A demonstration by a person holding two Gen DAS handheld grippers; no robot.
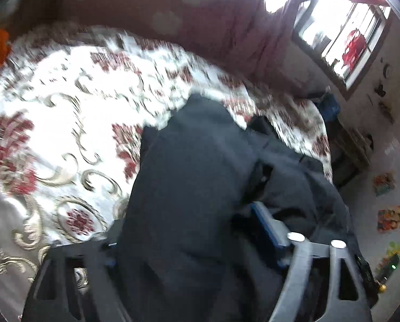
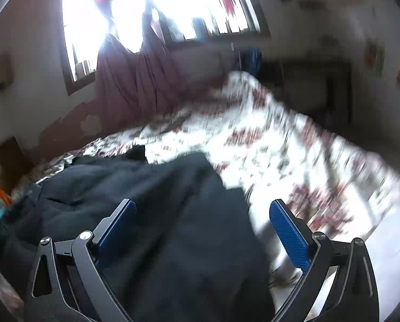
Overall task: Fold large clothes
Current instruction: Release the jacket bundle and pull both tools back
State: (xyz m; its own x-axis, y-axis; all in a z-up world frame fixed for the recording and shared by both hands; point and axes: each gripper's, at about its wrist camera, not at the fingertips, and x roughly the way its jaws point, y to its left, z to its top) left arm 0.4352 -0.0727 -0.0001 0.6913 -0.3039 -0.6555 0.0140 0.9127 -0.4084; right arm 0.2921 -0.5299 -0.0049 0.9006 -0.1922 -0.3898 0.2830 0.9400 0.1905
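I see dark garment (image 1: 189,187) heaped on floral bedspread (image 1: 65,112) near bed's edge. Left hand-held gripper (image 1: 183,230) spread wide, cloth draped between fingers, ungripped. Right hand-held gripper (image 2: 202,222) spread wide over garment. Maroon curtain (image 2: 135,80), window (image 2: 189,5) beyond bed.

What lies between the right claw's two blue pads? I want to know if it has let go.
In the right wrist view the dark garment lies between the right claw's wide-open pads, neither pad pressing it.

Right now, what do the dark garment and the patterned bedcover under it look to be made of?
Dark garment: soft matte woven cloth, probably cotton or a blend; it slumps in loose folds without shine. Bedcover: printed fabric, white with red flowers and grey-gold scrolls; blur and glare hide its finish.
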